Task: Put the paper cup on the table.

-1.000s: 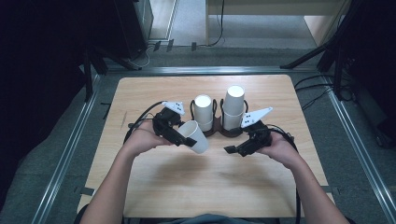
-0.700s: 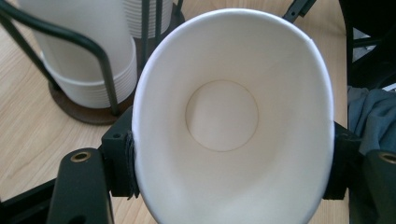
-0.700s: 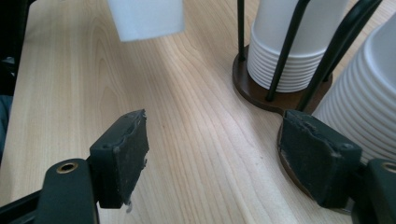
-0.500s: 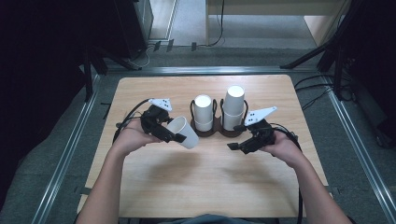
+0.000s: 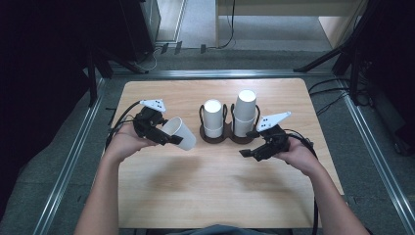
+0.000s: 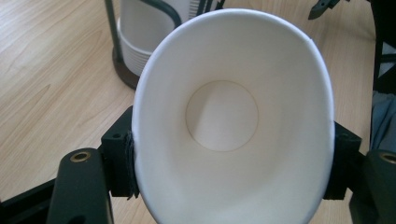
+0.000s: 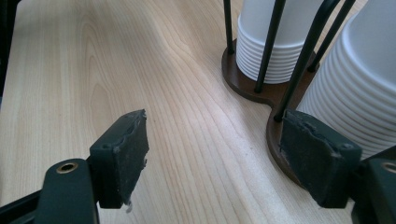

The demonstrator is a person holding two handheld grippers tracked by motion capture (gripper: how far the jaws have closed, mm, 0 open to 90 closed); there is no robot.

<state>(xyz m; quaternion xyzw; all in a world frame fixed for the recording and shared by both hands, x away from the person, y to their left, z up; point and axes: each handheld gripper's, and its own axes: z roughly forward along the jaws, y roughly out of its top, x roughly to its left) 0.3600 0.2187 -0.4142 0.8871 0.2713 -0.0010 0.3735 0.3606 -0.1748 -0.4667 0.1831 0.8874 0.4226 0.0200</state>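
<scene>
A white paper cup (image 5: 183,134) lies tilted on its side above the table, clamped by my left gripper (image 5: 169,136), which is shut on its rim. In the left gripper view the cup's open mouth (image 6: 233,126) faces the camera, squeezed oval between the two pads (image 6: 122,158). To its right a dark twin cup holder (image 5: 226,138) carries a shorter stack of white cups (image 5: 213,117) and a taller one (image 5: 244,110). My right gripper (image 5: 248,144) rests just right of the holder, open and empty; its view shows wood between the pads (image 7: 123,154) and the stacks (image 7: 275,42) close ahead.
The wooden table (image 5: 215,196) has bare room in front of the holder and at both sides. Metal rails and cables run along the floor around the table edges (image 5: 98,112).
My left gripper has carried the cup leftward, away from the holder. The right hand has kept still.
</scene>
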